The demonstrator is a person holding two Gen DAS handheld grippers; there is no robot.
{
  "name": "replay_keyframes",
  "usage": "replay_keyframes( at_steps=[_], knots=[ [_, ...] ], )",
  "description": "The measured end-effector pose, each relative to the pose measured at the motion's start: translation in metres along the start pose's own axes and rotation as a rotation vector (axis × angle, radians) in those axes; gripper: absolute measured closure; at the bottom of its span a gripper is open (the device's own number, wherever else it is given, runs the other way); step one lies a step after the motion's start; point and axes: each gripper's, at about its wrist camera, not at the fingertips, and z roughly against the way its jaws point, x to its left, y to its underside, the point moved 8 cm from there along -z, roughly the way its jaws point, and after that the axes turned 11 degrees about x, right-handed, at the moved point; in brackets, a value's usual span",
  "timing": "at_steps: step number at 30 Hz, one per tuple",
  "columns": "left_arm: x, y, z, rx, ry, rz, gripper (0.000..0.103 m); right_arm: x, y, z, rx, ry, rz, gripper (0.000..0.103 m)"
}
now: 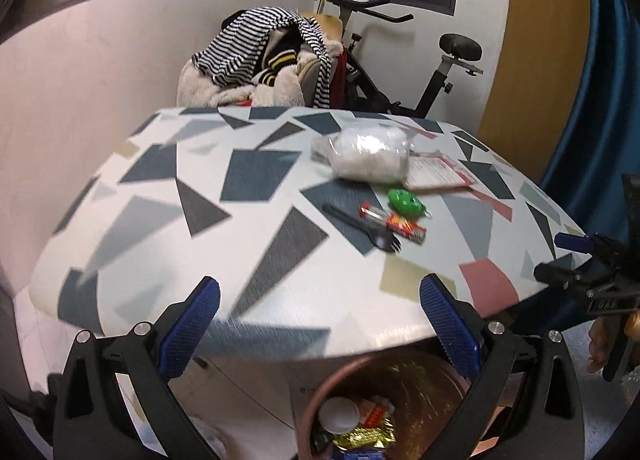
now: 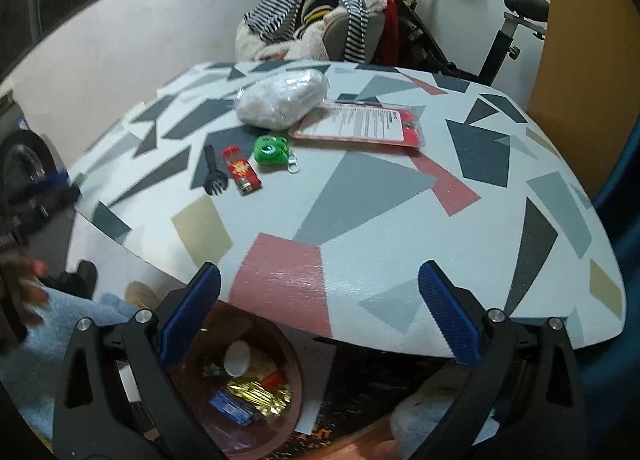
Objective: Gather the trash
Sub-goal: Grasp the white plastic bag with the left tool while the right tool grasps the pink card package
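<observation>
On the patterned table (image 1: 280, 260) (image 2: 400, 227) lie a black plastic fork (image 1: 362, 228) (image 2: 213, 172), a red lighter (image 1: 394, 223) (image 2: 241, 170), a green keychain toy (image 1: 406, 201) (image 2: 273, 151), a clear bag of white stuff (image 1: 368, 155) (image 2: 282, 101) and a red card package (image 1: 438, 171) (image 2: 360, 124). A brown bin (image 1: 320, 392) (image 2: 294, 364) with wrappers and a cup stands on the floor below the table's near edge. My left gripper (image 1: 320, 308) is open and empty above the bin. My right gripper (image 2: 320, 300) is open and empty over the near edge.
A chair piled with striped and fleecy clothes (image 1: 264, 59) (image 2: 316, 15) stands behind the table, with an exercise bike (image 1: 432, 71) (image 2: 500, 19) beside it. The right gripper shows at the right edge of the left wrist view (image 1: 592, 272). A blue curtain (image 1: 600, 119) hangs right.
</observation>
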Motion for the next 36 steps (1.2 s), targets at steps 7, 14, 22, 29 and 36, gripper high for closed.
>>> replay_keyframes(
  at_steps=[7,14,22,29,36],
  knots=[
    [0.004,-0.035,-0.01,0.034,0.053,-0.014,0.006,-0.003,-0.021,-0.012,0.011,-0.001,0.002,0.006],
    [-0.028,-0.091,-0.059,0.092,0.128,-0.061,0.006,-0.019,-0.05,-0.029,0.001,-0.006,-0.019,0.006],
    [-0.072,-0.155,-0.146,0.159,0.129,-0.125,0.006,-0.054,-0.08,-0.044,-0.011,-0.009,-0.069,0.006],
    [-0.085,-0.18,-0.205,0.229,0.099,-0.126,0.006,-0.086,-0.094,-0.053,-0.021,-0.017,-0.119,0.006],
    [-0.088,-0.183,-0.205,0.232,0.127,-0.183,0.042,-0.101,-0.105,-0.062,-0.021,-0.092,-0.168,0.015]
  ],
)
